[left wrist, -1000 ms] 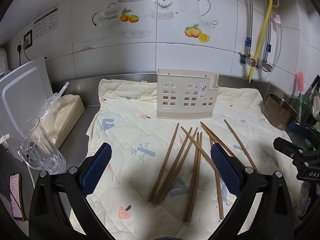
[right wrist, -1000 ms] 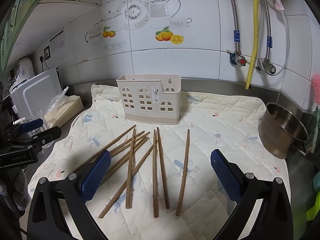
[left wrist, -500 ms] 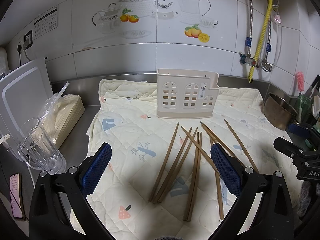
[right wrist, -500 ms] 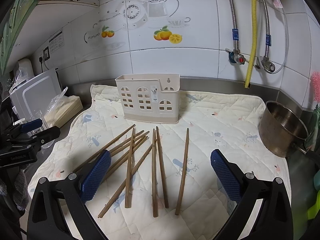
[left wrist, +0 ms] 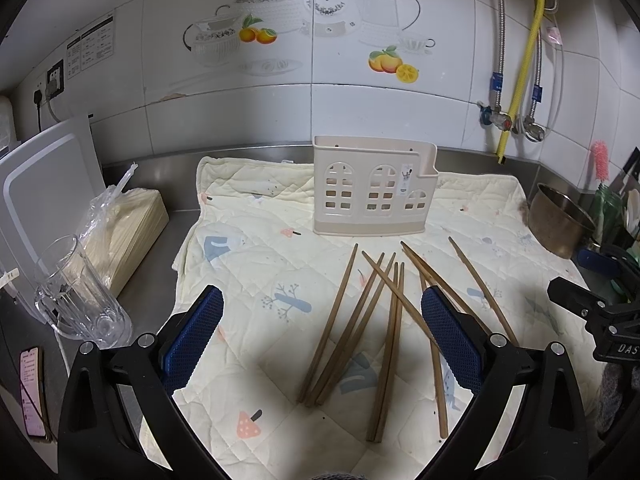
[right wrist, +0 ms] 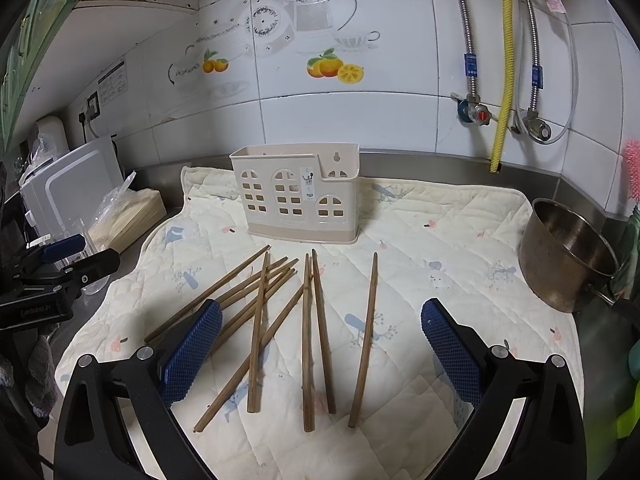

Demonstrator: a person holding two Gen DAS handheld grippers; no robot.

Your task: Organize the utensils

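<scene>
Flanking the chopsticks (right wrist: pixel 308 332) — glass mug (left wrist: pixel 76 292), pot (right wrist: pixel 568 256); both tongs (left wrist: pixel 322 336) (right wrist: pixel 320 344) gape wide, empty.

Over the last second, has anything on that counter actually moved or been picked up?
Almost nothing. The right gripper has crept slightly closer to the chopsticks; nothing was grasped or released. Both grippers remain open and empty, the left gripper holding steady, and the chopsticks and beige holder lie where they were.

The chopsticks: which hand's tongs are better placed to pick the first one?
Probably right. One chopstick lies apart from the pile, between the open right tongs. The open left tongs face crossed sticks, harder to take singly.
</scene>
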